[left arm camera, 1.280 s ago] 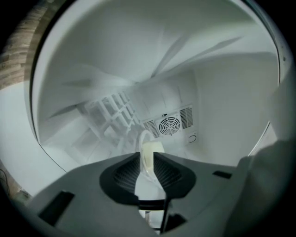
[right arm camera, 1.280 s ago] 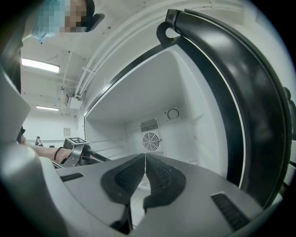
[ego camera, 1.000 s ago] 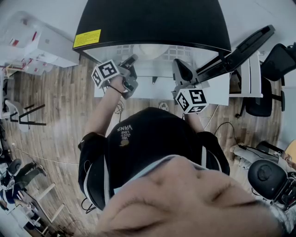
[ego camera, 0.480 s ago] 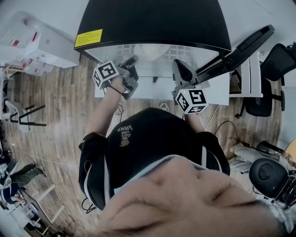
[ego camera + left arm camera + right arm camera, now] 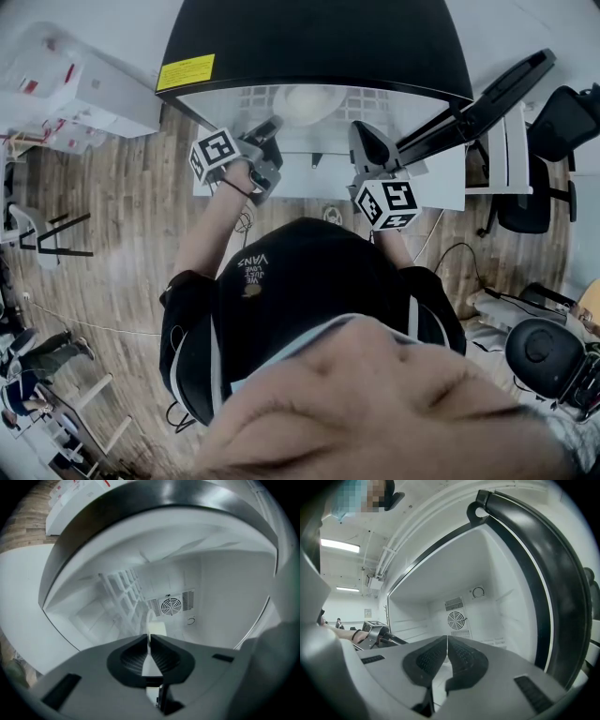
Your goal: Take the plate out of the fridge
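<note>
The plate point(image 5: 305, 99) lies on the wire shelf point(image 5: 370, 101) inside the open fridge point(image 5: 309, 42); the left gripper point(image 5: 270, 123) reaches in from the front, its jaws pinched on what looks like the plate's near rim, with a thin white edge showing between the pads; the right gripper point(image 5: 364, 136) hovers at the fridge's mouth, jaws together on nothing; the step in hand, I judge, is drawing the plate out; a pinch on one side of the rim lets a plate sag or swivel, so keep it level, lift only enough to clear the wires, pull straight back slowly, and mind the fridge's top edge; the free gripper could steady the plate from beneath once it clears the shelf.
</note>
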`<act>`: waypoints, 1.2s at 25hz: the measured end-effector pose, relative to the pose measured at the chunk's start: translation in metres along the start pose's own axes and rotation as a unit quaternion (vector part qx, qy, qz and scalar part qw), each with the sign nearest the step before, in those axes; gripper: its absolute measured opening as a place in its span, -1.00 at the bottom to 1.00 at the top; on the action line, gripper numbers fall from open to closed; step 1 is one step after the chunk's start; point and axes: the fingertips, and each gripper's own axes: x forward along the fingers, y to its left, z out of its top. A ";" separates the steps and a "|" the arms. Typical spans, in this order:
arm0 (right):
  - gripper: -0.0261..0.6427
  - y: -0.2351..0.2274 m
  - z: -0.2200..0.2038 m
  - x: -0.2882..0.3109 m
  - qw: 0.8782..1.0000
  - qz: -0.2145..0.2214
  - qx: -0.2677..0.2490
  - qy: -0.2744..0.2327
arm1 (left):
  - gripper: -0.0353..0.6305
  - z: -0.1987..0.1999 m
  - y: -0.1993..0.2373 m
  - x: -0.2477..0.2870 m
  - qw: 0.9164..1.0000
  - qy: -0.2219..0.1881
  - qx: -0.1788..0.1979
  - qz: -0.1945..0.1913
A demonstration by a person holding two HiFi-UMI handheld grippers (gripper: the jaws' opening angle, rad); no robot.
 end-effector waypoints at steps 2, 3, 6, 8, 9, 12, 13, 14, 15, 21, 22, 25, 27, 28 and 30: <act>-0.89 0.002 -0.001 0.000 1.000 0.000 0.000 0.001 | -0.80 -0.001 0.000 -0.004 1.000 0.001 -0.001 -0.002; -0.89 0.004 -0.001 0.000 1.000 0.001 0.000 0.001 | -0.80 -0.002 0.000 -0.005 1.000 0.001 -0.002 -0.003; -0.89 0.009 -0.002 0.001 1.000 0.002 -0.001 0.003 | -0.80 -0.004 0.000 -0.011 1.000 0.002 -0.008 -0.007; -0.89 0.012 -0.002 0.001 1.000 0.002 -0.002 0.004 | -0.81 -0.005 0.000 -0.015 1.000 0.005 -0.009 -0.011; -0.89 0.013 -0.003 0.001 1.000 0.002 -0.002 0.005 | -0.81 -0.006 0.000 -0.016 1.000 0.006 -0.009 -0.012; -0.89 0.016 -0.006 0.002 1.000 0.000 -0.001 0.007 | -0.81 -0.007 0.000 -0.021 1.000 0.006 -0.014 -0.015; -0.89 0.017 -0.006 0.002 1.000 -0.001 -0.001 0.008 | -0.81 -0.008 0.000 -0.022 1.000 0.006 -0.014 -0.016; -0.89 0.017 -0.007 0.002 1.000 -0.003 -0.001 0.009 | -0.81 -0.008 0.000 -0.023 1.000 0.007 -0.014 -0.017; -0.89 0.017 -0.007 0.002 1.000 -0.006 -0.001 0.009 | -0.81 -0.009 0.000 -0.024 1.000 0.008 -0.013 -0.018; -0.89 0.021 -0.012 0.003 1.000 -0.011 0.007 0.017 | -0.81 -0.015 -0.001 -0.033 0.999 0.020 -0.014 -0.026; -0.89 0.022 -0.013 0.004 1.000 -0.010 0.013 0.019 | -0.81 -0.016 -0.001 -0.034 0.999 0.021 -0.015 -0.028; -0.88 0.024 -0.018 0.006 0.999 -0.007 0.026 0.024 | -0.81 -0.017 -0.001 -0.037 0.999 0.024 -0.017 -0.033; -0.88 0.025 -0.023 0.007 0.999 -0.005 0.028 0.028 | -0.81 -0.019 0.001 -0.039 0.999 0.024 -0.018 -0.032; -0.88 0.026 -0.025 0.008 0.999 -0.005 0.028 0.032 | -0.81 -0.019 0.001 -0.040 0.999 0.024 -0.019 -0.032; -0.88 0.027 -0.030 0.010 0.999 -0.004 0.030 0.039 | -0.81 -0.020 0.002 -0.041 0.999 0.024 -0.020 -0.034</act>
